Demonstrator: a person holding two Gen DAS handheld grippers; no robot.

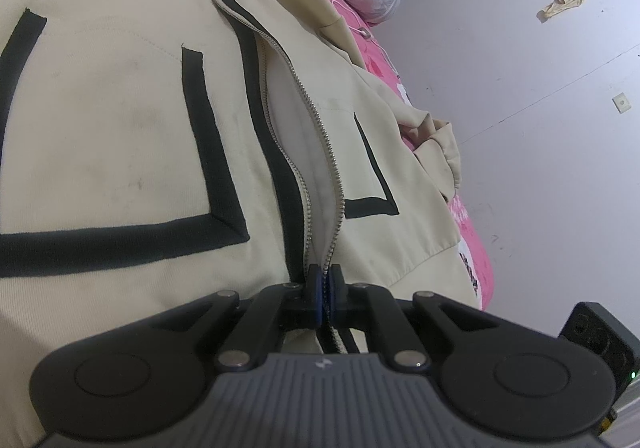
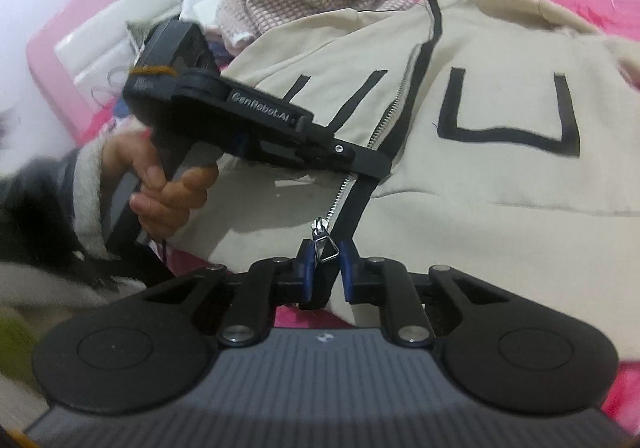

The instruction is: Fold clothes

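The cream jacket [image 1: 120, 120] lies spread on the pink bed [image 1: 476, 248], front side up, with its zipper [image 1: 316, 116] open most of the way. The left claw [image 1: 325, 284] is pressed together, pinching the jacket's edge right at the zipper. The right claw [image 2: 326, 260] is spread a little, with the metal zipper tab [image 2: 322, 242] between its tips, not squeezed yet as far as I can tell.

What could go wrong? The tab is small and shiny, so it could slip out when the claw closes. If the left claw pulls too hard, the cloth could bunch up. The two sides might then not line up, and the fold would come out crooked.
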